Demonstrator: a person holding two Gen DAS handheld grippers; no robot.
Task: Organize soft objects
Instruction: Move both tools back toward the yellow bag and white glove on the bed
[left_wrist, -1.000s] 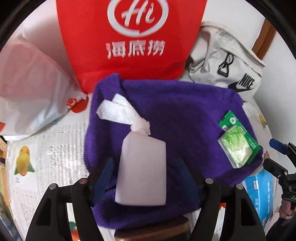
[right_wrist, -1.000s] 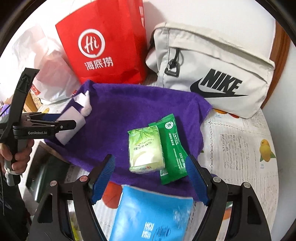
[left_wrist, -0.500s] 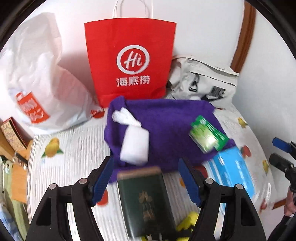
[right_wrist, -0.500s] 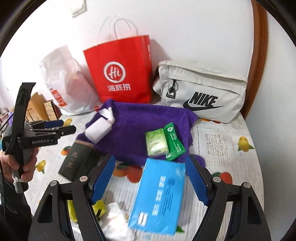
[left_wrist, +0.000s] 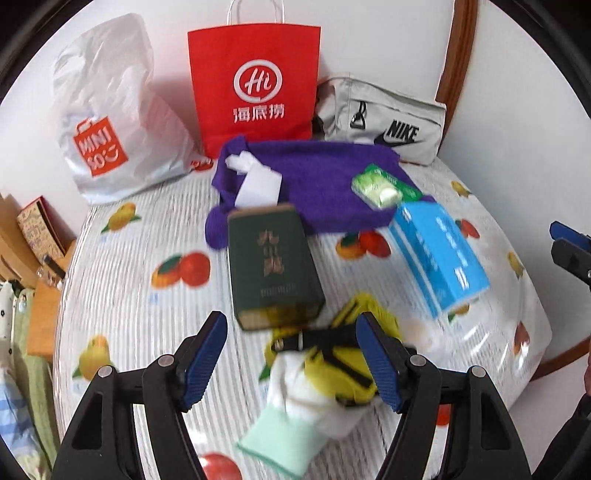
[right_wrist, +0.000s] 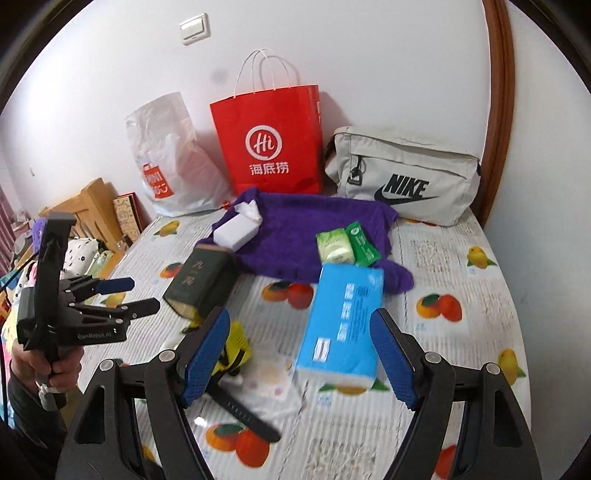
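A purple towel (left_wrist: 317, 177) (right_wrist: 306, 229) lies at the back of the table. On it rest a white tissue pack (left_wrist: 258, 184) (right_wrist: 236, 229) and two green tissue packs (left_wrist: 376, 186) (right_wrist: 334, 245). A blue tissue pack (left_wrist: 439, 254) (right_wrist: 340, 321) lies in front of the towel. A white and mint sock (left_wrist: 295, 417) and a yellow item with a black strap (left_wrist: 354, 332) lie near my left gripper (left_wrist: 291, 354) (right_wrist: 142, 294). It hovers open above them, touching nothing. My right gripper (right_wrist: 299, 354) is open and empty above the table, short of the blue pack.
A dark green box (left_wrist: 269, 266) (right_wrist: 199, 284) lies before the towel. A red paper bag (right_wrist: 269, 140), a white plastic bag (right_wrist: 170, 162) and a grey Nike bag (right_wrist: 402, 177) stand along the wall. The fruit-print tablecloth (right_wrist: 461, 258) shows at the right. Wooden furniture (right_wrist: 92, 206) is at the left.
Both grippers have drawn back and upward from the purple towel, so the whole table has come into view. Their jaws stayed as wide as before, and nothing was picked up.
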